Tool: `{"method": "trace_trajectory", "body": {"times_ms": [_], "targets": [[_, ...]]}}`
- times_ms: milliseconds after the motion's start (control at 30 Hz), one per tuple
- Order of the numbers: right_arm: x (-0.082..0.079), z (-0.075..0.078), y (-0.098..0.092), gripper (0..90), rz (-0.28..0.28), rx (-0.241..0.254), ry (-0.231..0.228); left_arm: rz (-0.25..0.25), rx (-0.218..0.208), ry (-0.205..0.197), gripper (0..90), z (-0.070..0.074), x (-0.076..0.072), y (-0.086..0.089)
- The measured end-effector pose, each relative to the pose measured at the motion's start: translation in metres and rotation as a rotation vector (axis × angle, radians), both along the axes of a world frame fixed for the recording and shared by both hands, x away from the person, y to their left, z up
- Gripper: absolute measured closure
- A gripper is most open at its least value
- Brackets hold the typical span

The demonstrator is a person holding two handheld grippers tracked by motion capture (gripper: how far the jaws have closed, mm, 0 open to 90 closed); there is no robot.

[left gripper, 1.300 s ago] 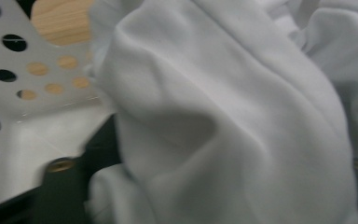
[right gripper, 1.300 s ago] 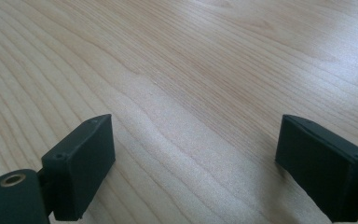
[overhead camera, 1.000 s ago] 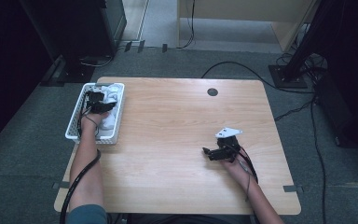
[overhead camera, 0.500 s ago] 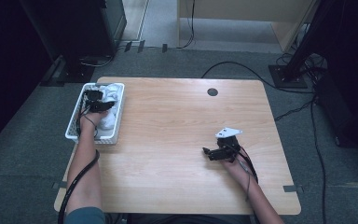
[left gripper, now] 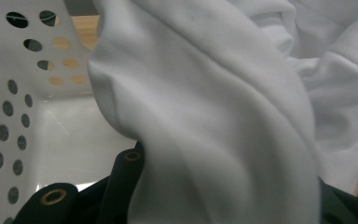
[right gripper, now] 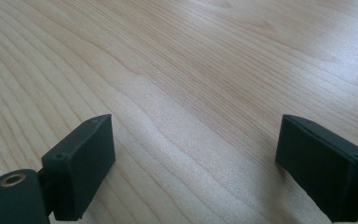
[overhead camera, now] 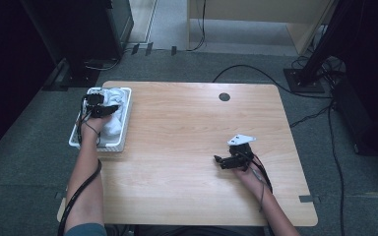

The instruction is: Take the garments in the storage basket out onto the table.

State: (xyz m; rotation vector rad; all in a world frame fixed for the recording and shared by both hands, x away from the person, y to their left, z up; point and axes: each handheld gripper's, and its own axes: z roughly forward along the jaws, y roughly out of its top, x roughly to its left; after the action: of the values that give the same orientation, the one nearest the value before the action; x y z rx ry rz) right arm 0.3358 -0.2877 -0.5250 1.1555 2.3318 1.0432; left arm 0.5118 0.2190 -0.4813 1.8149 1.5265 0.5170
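A white perforated basket [overhead camera: 124,132] stands at the table's left edge with a crumpled white cloth [overhead camera: 114,124] in it. My left gripper [overhead camera: 111,109] reaches into the basket from the near side. In the left gripper view the cloth [left gripper: 205,102] rises in a thick fold from between the two black jaws and fills the gap, with the basket wall [left gripper: 9,93] behind; the left gripper [left gripper: 235,191] is shut on the cloth. At the right of the table my right gripper [overhead camera: 218,160] lies low over bare wood, pointing left. Its jaws stand wide apart in the right gripper view [right gripper: 193,158] with nothing between them.
The wooden table [overhead camera: 177,147] has a dark round cable hole [overhead camera: 224,97] near its far edge. Cables [overhead camera: 295,83] run over the grey carpet beyond the table, and dark stands are at the back left and right.
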Motion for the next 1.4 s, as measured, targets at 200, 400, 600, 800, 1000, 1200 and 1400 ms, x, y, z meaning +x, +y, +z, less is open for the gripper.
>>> {"method": "trace_trajectory", "body": {"times_ms": [200,400,600,800,1000,1200,1400], "targets": [[0.000,0.000,0.000,11.9,0.000,0.000,0.000,-0.011,-0.008,-0.008,66.6,0.004,-0.002,0.001],[0.000,0.000,0.000,11.9,0.000,0.000,0.000,-0.026,0.010,0.000,66.6,0.013,-0.004,-0.003],[0.000,0.000,0.000,12.0,0.000,0.000,0.000,-0.040,0.035,-0.005,66.6,0.023,-0.007,-0.006],[0.000,0.000,0.000,11.9,0.000,0.000,0.000,-0.041,0.040,-0.015,66.7,0.028,-0.009,-0.007],[0.000,0.000,0.000,12.0,0.000,0.000,0.000,-0.042,0.039,-0.017,66.7,0.035,-0.012,-0.007],[0.000,0.000,0.000,12.0,0.000,0.000,0.001,-0.037,0.032,-0.020,66.6,0.044,-0.014,-0.008],[0.000,0.000,0.000,12.0,0.000,0.000,0.001,-0.040,0.031,-0.020,66.6,0.056,-0.017,-0.009]]}}
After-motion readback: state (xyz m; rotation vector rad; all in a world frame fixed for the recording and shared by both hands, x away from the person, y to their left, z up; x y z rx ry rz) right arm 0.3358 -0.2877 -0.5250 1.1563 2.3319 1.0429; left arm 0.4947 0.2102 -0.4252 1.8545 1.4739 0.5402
